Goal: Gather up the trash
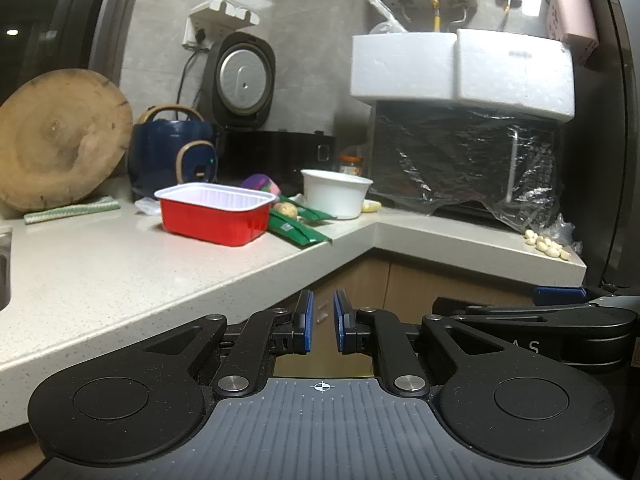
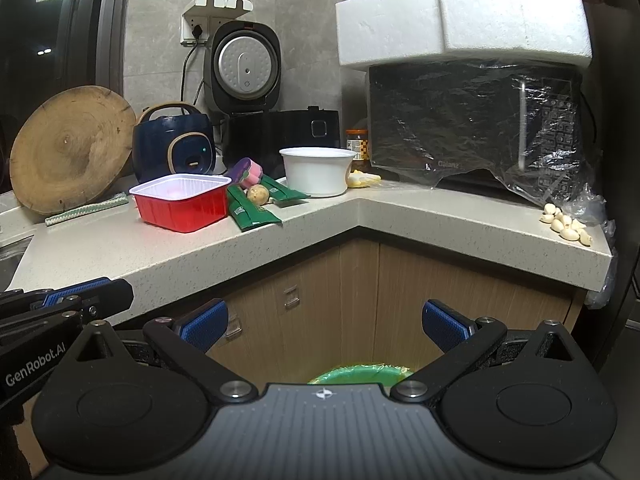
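While left claw nearly closes (empty), right claw gapes.

Tray sits on the counter left of centre; packets lie just right of it, bowl beyond them. Chopping board leans far left, microwave upper right, garlic at right edge.

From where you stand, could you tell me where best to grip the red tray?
Probably the red tray by its near long wall, one finger inside and one outside, coming from the counter edge. It sits upright and looks empty, with a thin white rim, and that side is clear; green packets crowd its right end. The open right gripper suits this.
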Demonstrator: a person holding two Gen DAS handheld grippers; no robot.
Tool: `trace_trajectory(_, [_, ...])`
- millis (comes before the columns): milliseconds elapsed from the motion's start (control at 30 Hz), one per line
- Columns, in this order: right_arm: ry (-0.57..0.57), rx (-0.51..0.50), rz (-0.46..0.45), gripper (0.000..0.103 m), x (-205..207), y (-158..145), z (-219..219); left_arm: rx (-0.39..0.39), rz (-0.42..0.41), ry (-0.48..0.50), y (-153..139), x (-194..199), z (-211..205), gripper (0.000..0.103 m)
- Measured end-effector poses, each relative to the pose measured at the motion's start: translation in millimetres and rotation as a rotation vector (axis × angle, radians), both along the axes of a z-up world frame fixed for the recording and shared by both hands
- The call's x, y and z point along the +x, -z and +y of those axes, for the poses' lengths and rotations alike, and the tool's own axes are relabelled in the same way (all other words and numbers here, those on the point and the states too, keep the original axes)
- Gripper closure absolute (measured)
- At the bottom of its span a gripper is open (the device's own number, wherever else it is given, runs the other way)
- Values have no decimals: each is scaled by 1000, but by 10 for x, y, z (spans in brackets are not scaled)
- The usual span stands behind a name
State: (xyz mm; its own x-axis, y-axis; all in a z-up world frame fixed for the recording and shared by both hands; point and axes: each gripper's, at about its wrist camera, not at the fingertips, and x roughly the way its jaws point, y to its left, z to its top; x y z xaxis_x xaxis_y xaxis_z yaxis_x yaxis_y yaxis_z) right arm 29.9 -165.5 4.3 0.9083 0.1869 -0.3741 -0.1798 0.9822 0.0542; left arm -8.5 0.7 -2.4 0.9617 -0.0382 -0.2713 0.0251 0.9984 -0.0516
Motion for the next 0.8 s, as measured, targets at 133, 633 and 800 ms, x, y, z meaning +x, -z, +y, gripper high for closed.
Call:
trace_trajectory(133, [4, -2, 2, 0, -11, -5, -8, 0, 0, -1, 2, -1, 1, 90])
trace_trajectory(633, [14, 7, -27, 0, -46, -16, -46, -6, -2, -9, -39, -20, 32, 90])
trace_trajectory(800, [16, 25, -24, 0, -10, -56, -48, -5, 5, -29, -93, 15, 86, 90])
